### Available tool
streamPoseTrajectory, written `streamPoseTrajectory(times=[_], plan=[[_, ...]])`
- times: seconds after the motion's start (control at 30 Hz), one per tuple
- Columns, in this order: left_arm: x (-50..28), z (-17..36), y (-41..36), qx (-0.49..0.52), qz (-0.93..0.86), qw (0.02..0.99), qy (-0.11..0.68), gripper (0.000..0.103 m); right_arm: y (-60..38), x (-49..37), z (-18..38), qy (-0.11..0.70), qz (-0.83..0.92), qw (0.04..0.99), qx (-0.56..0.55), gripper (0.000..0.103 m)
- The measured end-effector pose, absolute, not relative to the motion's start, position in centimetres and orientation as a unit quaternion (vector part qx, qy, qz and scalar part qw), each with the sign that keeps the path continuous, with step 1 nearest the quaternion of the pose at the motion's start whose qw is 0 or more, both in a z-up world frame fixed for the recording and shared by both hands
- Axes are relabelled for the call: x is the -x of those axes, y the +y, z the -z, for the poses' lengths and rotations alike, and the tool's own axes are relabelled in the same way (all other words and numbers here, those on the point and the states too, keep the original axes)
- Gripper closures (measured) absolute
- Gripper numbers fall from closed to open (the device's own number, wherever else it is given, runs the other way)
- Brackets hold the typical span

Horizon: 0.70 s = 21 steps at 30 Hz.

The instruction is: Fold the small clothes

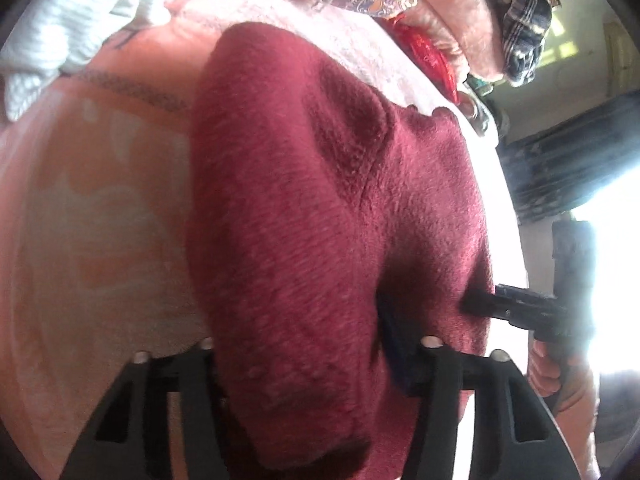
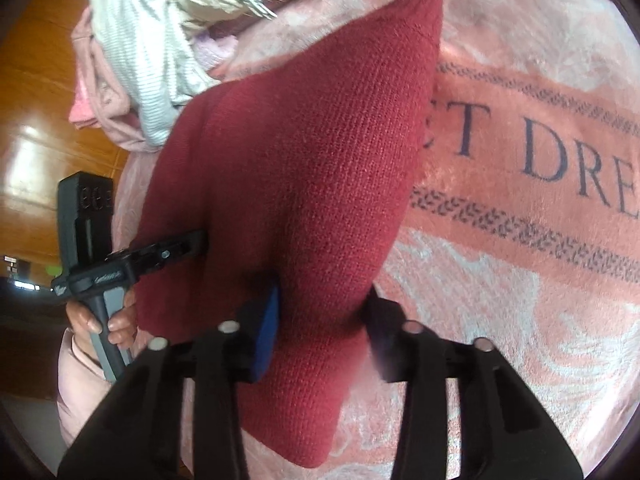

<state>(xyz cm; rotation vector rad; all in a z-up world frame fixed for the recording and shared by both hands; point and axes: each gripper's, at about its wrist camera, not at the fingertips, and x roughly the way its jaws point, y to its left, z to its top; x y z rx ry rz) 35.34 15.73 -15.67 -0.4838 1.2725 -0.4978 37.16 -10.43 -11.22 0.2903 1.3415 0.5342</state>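
Pink blanket point(image 2: 520, 280) bearing lettering: carries one maroon knit garment point(image 2: 304, 168), soft, limp, light; best taken at edges. Left gripper point(image 1: 316, 364) and right gripper point(image 2: 320, 328) each clamp its near hem.

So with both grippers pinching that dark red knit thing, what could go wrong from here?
1. The left gripper and right gripper each seem to bite only a bunched edge of the red knit garment; it may slip free when lifted.
2. The garment lies on the pink blanket; a pad could snag the blanket too.
3. The two grippers work close together and might bump each other.
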Motion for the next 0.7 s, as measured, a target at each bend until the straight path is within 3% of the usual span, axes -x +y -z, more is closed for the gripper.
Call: streamPoseTrajectory(times=[0.07,0.27,0.7], plan=[[-35.0,15.6,15.8,0.231,0.231,0.750,0.575,0.061,-10.7,-36.6,10.6,0.601,-0.254,0.746,-0.135,0.072],[-33.0,14.2,14.3,0.256,0.261,0.747,0.555,0.063,-13.6,-34.7,7.5,0.582,-0.270,0.756,-0.129,0.073],[-26.3,6.2,-2.1,0.174,0.359,0.773,0.493,0.063,-28.9,-24.2,2.0,0.535,-0.223,0.806,-0.117,0.073]])
